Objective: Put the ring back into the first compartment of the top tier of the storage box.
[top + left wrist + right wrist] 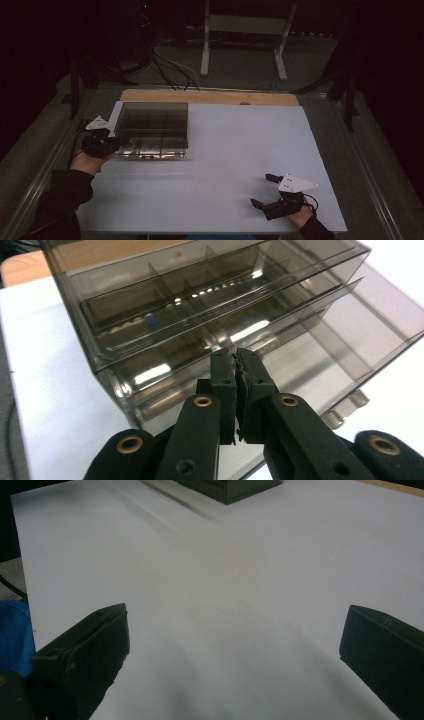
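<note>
A smoky clear plastic organiser box [152,130] with divided drawers stands at the back left of the white table [225,165]. In the left gripper view the box [200,305] is close up, one lower drawer pulled out a little. My left gripper [119,143] is at the box's front left corner. Its jaws [235,357] stand together with a thin slit between the pads, tips against the drawer's front edge; I cannot tell whether they pinch anything. My right gripper [264,190] lies near the table's front right, jaws wide open [236,612] over bare table.
A wooden board edge [210,96] shows behind the white top. Beyond the table, a metal frame [240,45] and cables [170,67] are on the dark floor. Something blue [12,635] sits at the left edge of the right gripper view.
</note>
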Action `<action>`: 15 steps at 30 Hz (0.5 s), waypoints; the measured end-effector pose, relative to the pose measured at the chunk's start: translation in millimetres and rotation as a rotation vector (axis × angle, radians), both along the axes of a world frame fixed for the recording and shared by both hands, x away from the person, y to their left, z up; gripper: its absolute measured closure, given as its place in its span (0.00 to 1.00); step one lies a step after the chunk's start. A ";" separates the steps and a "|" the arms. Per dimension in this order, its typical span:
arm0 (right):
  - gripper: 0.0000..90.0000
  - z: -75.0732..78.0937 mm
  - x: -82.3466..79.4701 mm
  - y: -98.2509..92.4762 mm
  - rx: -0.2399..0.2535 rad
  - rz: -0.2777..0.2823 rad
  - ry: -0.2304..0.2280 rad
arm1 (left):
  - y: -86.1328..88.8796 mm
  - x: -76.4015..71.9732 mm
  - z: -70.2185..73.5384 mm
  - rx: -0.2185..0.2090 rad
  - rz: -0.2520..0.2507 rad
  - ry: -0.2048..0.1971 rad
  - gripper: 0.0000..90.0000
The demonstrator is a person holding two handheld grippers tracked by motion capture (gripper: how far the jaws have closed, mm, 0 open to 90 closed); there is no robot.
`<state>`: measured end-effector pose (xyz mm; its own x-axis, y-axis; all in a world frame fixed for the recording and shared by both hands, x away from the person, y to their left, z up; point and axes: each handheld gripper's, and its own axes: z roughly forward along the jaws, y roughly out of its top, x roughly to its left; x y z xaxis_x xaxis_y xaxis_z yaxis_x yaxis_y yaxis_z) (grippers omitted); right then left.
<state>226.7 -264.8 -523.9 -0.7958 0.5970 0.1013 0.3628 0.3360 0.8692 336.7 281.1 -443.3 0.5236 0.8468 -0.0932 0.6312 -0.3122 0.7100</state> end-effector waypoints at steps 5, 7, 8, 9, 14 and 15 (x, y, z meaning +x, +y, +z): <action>0.00 0.2 -0.2 0.1 -0.002 0.000 0.000 | -2.7 -2.2 2.5 -0.003 -0.005 -0.006 0.78; 0.00 0.1 -0.1 0.1 0.000 0.000 0.000 | -4.1 -3.0 5.0 -0.009 -0.002 -0.006 0.73; 0.00 0.1 -0.1 0.1 0.000 0.000 0.000 | -5.2 -3.8 6.4 -0.006 0.001 -0.012 0.68; 0.00 0.1 -0.1 0.1 -0.002 0.001 0.000 | -6.2 -4.5 7.9 -0.002 0.001 -0.017 0.66; 0.00 0.3 -0.2 -0.2 -0.001 0.000 0.000 | -12.4 -8.8 14.6 0.009 0.008 -0.031 0.53; 0.00 0.3 -0.1 -0.2 -0.001 0.000 0.000 | -13.5 -9.8 15.8 0.010 0.009 -0.032 0.50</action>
<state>226.5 -264.9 -523.6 -0.7960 0.5968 0.1012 0.3628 0.3366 0.8689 327.0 267.6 -427.5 0.5187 0.8523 -0.0678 0.6110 -0.3141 0.7267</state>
